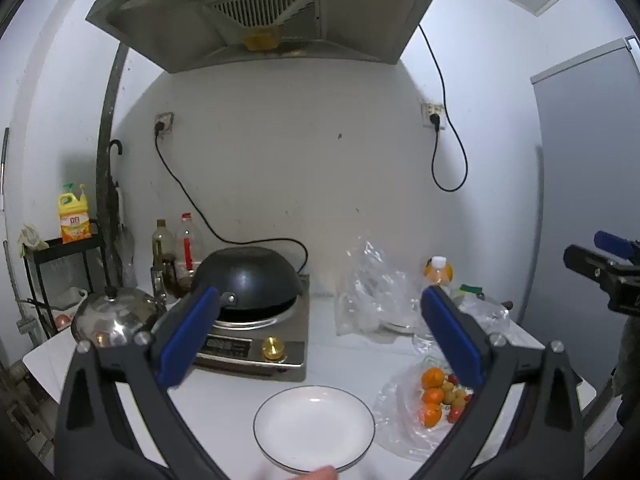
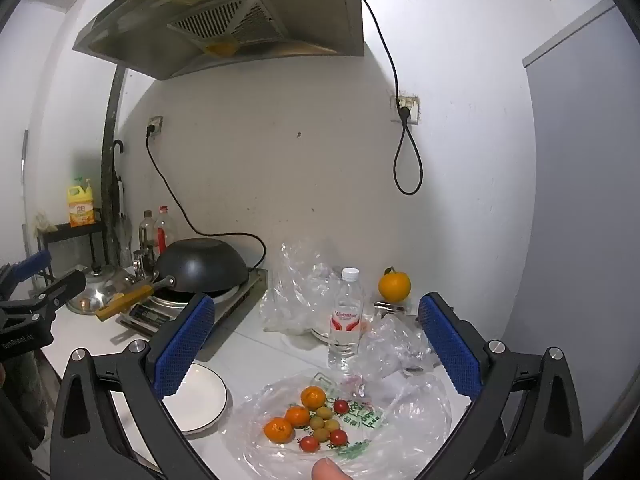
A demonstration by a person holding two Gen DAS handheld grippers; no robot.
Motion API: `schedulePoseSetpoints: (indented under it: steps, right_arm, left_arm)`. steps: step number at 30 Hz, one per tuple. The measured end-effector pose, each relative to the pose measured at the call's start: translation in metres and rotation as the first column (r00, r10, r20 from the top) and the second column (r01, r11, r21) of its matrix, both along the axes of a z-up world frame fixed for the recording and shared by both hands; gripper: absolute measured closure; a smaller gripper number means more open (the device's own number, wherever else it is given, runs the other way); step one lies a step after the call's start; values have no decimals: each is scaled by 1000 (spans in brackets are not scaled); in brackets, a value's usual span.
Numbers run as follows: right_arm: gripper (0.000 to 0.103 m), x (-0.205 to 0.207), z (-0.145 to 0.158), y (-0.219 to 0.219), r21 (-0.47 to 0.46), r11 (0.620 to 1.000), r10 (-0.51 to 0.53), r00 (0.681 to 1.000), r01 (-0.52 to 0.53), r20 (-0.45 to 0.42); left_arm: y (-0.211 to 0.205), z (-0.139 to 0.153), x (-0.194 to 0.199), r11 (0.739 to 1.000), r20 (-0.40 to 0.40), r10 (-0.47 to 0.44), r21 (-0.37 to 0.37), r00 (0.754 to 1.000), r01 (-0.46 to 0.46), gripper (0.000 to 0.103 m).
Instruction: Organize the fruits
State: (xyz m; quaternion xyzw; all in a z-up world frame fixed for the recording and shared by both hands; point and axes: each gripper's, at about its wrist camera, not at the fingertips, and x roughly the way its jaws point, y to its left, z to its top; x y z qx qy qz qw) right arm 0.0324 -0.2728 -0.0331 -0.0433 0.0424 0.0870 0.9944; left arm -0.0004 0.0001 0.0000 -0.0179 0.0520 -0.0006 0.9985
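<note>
A pile of small fruit lies on an open clear plastic bag (image 2: 360,432) on the white counter: three small oranges (image 2: 297,416), several red cherry tomatoes (image 2: 338,437) and several yellow-green fruits (image 2: 323,413). The same pile (image 1: 434,398) shows at the lower right of the left wrist view. An empty white plate (image 1: 314,428) with a dark rim sits left of the bag, also seen as the plate (image 2: 204,398) in the right wrist view. My left gripper (image 1: 320,316) hangs open above the plate. Above the fruit my right gripper (image 2: 316,326) is open and empty.
An upturned black wok (image 1: 246,280) rests on an induction cooker (image 1: 256,344), with a steel lid (image 1: 114,316) and oil bottles (image 1: 176,248) to its left. A water bottle (image 2: 347,316), crumpled plastic bags (image 2: 300,292) and a large orange (image 2: 395,285) stand behind the fruit.
</note>
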Motion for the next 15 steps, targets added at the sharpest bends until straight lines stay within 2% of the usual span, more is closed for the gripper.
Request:
schedulePoseSetpoints:
  steps: [3, 6, 15]
  right_arm:
    - [0, 0, 1, -1, 23, 1000, 3, 1000, -3, -8]
    - [0, 3, 1, -4, 27, 1000, 1, 1000, -1, -5]
    - [0, 7, -6, -4, 21, 1000, 4, 999, -4, -33]
  left_arm:
    - [4, 1, -5, 1000, 13, -12, -22, 1000, 12, 1]
    - [-2, 0, -1, 1000, -10, -19, 13, 1000, 19, 1]
    - [-9, -1, 10, 1000, -24, -18, 12, 1000, 18, 1]
